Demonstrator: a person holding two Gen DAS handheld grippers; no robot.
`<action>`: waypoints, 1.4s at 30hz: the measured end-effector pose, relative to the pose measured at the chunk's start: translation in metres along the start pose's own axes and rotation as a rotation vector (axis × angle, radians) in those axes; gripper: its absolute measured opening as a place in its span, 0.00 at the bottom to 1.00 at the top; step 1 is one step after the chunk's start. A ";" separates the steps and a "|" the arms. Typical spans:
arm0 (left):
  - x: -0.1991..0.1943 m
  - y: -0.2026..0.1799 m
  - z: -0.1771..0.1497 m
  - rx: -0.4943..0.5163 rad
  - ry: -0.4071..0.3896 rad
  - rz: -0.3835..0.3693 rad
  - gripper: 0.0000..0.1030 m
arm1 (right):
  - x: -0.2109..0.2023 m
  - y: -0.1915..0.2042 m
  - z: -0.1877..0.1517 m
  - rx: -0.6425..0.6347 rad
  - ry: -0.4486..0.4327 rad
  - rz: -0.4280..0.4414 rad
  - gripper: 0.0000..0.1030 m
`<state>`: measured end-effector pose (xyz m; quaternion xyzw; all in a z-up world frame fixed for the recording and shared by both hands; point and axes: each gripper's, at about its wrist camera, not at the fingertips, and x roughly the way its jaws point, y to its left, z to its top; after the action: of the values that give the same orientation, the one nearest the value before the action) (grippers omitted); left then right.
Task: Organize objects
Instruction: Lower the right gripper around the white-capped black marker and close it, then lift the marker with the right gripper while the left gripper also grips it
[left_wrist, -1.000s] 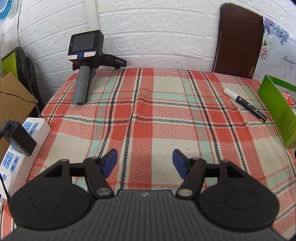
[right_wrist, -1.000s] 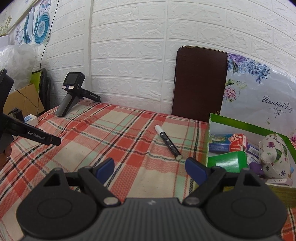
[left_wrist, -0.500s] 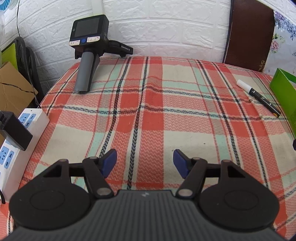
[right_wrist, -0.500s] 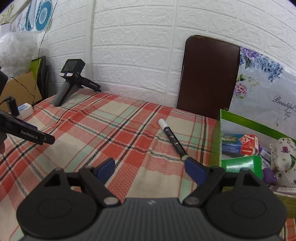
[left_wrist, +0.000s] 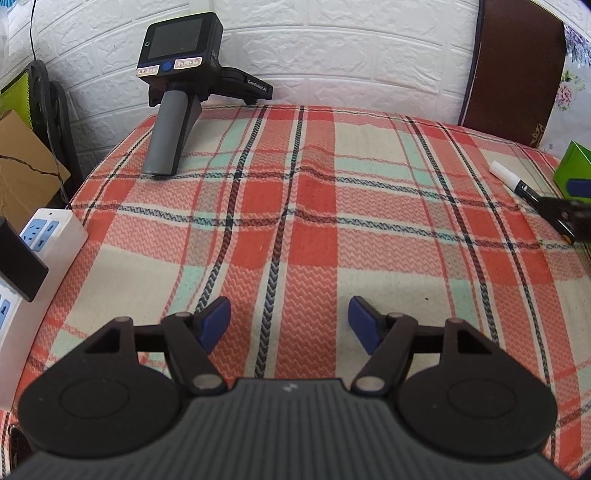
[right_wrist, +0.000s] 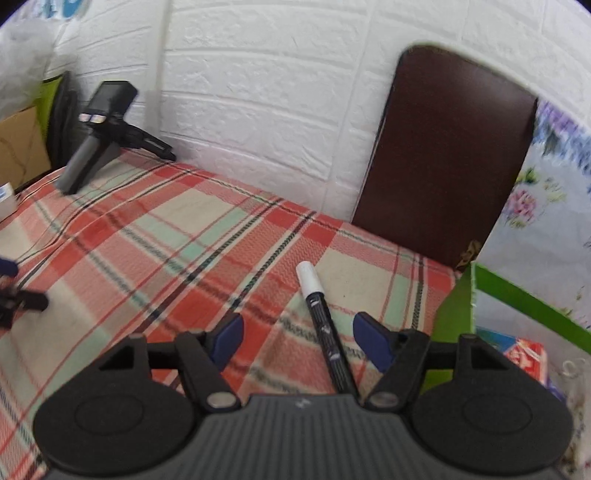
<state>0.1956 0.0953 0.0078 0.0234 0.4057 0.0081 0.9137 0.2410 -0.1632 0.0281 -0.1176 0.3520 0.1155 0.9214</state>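
Two tools in view, both w/ jaws spread wide, nothing held. Left tool (left_wrist: 289, 320) hovers over the near-middle of the plaid cloth (left_wrist: 317, 229) covering the desk; only bare cloth shows between its blue pads (left_wrist: 216, 323).

Right tool (right_wrist: 297, 341) is low over the right side of the desk, w/ a marker (right_wrist: 325, 328) lying on the cloth between its pads. The marker sits closer to the right pad (right_wrist: 371, 345); can't tell if it touches. White cap points to the far side, black barrel runs near and passes under the tool body. In the left wrist view the same marker (left_wrist: 515, 182) shows at far right, its near end covered by the right tool's finger.

A green box (right_wrist: 461, 314) stands just right of the marker, open top; a red-and-white packet (right_wrist: 524, 356) is visible inside, other contents blurred.

Far left corner of the desk: a spare handheld gripper unit (left_wrist: 177, 81) w/ a screen, propped on its grey handle, arm pointing right toward the white brick wall (left_wrist: 332, 48). A dark brown board (right_wrist: 443, 158) leans on the wall at far right, w/ a floral panel (right_wrist: 535, 221) next to it. Off the left desk edge: a white power strip (left_wrist: 48, 236) w/ a black adapter plugged in, and a cardboard box (left_wrist: 22, 177) beyond it.
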 end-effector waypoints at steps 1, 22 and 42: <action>0.000 0.001 0.000 -0.002 0.000 0.001 0.72 | 0.009 -0.003 0.003 0.010 0.027 0.000 0.65; -0.018 -0.011 -0.020 -0.026 0.013 -0.038 0.74 | -0.040 0.047 -0.063 0.124 0.098 0.280 0.18; -0.060 -0.049 -0.064 -0.015 0.041 -0.076 0.78 | -0.132 0.062 -0.155 0.139 0.020 0.338 0.24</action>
<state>0.1074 0.0468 0.0072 0.0008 0.4247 -0.0233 0.9050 0.0307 -0.1676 -0.0037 0.0063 0.3829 0.2428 0.8913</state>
